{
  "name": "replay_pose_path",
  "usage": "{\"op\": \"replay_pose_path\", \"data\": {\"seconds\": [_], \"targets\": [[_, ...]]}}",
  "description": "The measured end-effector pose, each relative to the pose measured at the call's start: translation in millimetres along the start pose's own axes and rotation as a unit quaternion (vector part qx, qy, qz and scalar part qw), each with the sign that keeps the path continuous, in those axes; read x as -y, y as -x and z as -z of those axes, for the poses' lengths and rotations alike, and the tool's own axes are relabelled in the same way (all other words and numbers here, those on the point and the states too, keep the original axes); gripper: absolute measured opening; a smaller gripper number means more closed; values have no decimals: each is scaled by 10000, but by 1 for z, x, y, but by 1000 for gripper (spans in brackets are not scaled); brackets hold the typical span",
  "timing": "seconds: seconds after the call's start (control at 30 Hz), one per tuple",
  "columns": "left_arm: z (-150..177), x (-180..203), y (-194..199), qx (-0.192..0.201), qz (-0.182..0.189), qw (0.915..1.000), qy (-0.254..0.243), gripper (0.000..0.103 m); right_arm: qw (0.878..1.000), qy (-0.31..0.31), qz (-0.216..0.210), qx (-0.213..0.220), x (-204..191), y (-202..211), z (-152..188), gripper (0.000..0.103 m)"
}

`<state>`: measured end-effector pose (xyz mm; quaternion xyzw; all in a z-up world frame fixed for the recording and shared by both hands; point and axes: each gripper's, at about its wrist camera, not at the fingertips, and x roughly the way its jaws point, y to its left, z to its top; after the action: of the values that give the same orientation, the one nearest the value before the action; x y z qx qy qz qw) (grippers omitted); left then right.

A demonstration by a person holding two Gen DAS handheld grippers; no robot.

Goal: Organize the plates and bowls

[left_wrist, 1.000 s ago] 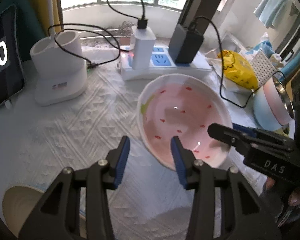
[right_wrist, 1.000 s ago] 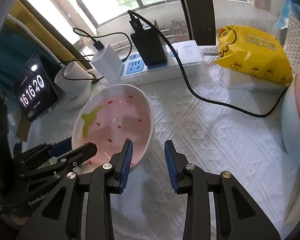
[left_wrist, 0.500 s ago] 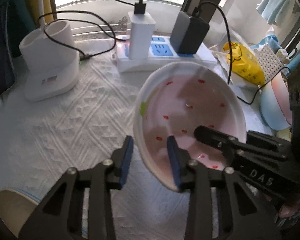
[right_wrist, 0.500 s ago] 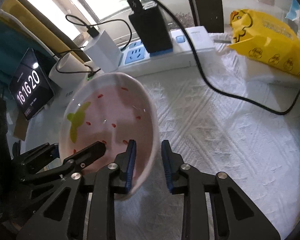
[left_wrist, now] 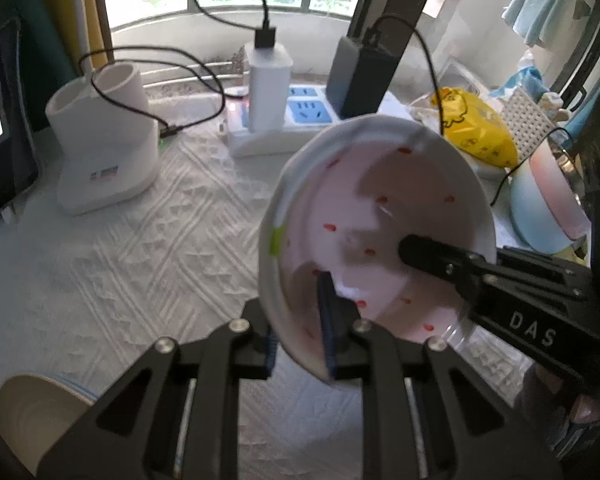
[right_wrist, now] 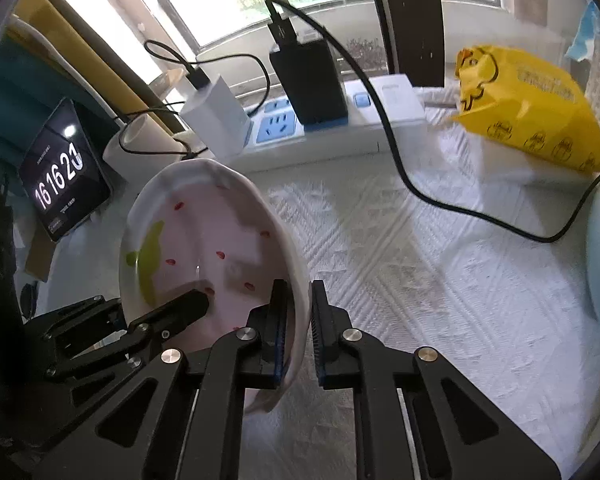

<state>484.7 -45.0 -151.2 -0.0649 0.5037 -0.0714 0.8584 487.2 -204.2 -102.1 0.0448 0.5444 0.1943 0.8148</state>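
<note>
A pink bowl (left_wrist: pixel 380 216) with red specks and a green mark, white outside, hangs tilted above the white cloth. My left gripper (left_wrist: pixel 300 312) straddles the bowl's near left rim, one pad inside and one outside, jaws closing and pressing on it. My right gripper (right_wrist: pixel 299 286) is shut on the bowl's (right_wrist: pixel 204 240) right rim. Each gripper shows in the other's view, with one finger (left_wrist: pixel 420 248) reaching inside the bowl from the right and one finger (right_wrist: pixel 192 306) from the left. A blue and pink bowl (left_wrist: pixel 540 208) stands at the right. A beige bowl (left_wrist: pixel 32 412) lies at the lower left.
A power strip (left_wrist: pixel 284 128) with two chargers and trailing black cables (right_wrist: pixel 420 184) stands at the back. A white holder (left_wrist: pixel 104 152) is back left, beside a clock screen (right_wrist: pixel 64 180). A yellow packet (right_wrist: pixel 528 108) lies back right. White cloth (right_wrist: pixel 440 300) covers the table.
Both grippers' jaws have narrowed onto opposite rims of the pink bowl. The bowl has come up off the cloth and tilted.
</note>
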Motion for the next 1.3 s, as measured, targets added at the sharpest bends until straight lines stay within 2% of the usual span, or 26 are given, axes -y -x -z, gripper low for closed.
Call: {"op": "replay_pose_path", "data": {"seconds": [0.6,1.3], "targets": [[4,12,53,539,-11,9981,-301,18,9984,284,125,462,-23,51,6,12],[33,24,121,995,117,9941,-425,18,9954,356,243,853,-54,113,39,12]]}}
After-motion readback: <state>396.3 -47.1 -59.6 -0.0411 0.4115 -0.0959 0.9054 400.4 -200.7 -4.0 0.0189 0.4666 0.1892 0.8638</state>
